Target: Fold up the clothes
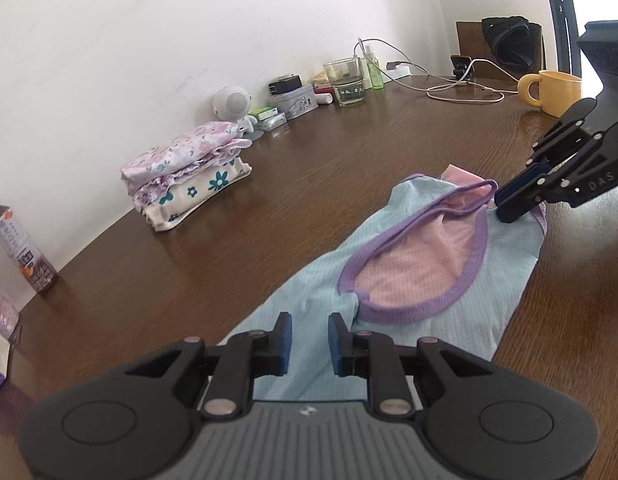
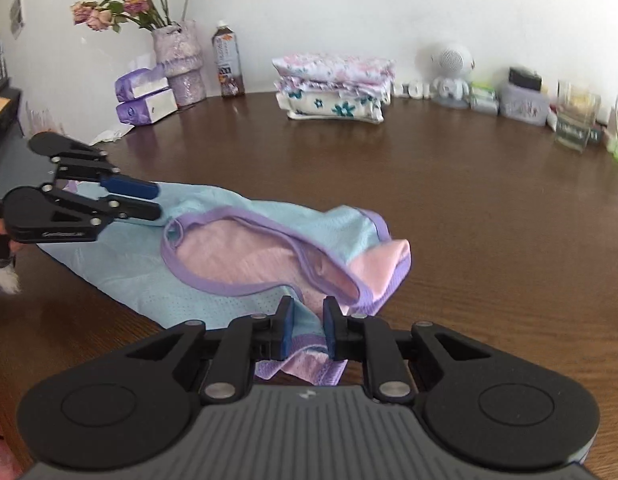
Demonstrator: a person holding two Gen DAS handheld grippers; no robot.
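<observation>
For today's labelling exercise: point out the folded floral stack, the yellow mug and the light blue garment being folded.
folded floral stack (image 1: 189, 172), left wrist view, on the side of the lower cream piece.
yellow mug (image 1: 559, 92), left wrist view, on its outer wall.
light blue garment (image 2: 129, 264), right wrist view, on the blue mesh panel left of the purple-trimmed opening.

Dark wood table (image 2: 449, 208). Blue/pink top (image 2: 237, 256) lies flat on it, near front edge. Folded clothes stack (image 2: 335, 88) behind top, by wall; bottle (image 2: 228, 65), vase (image 2: 180, 64) left of stack, speaker (image 2: 451, 74) right.
</observation>
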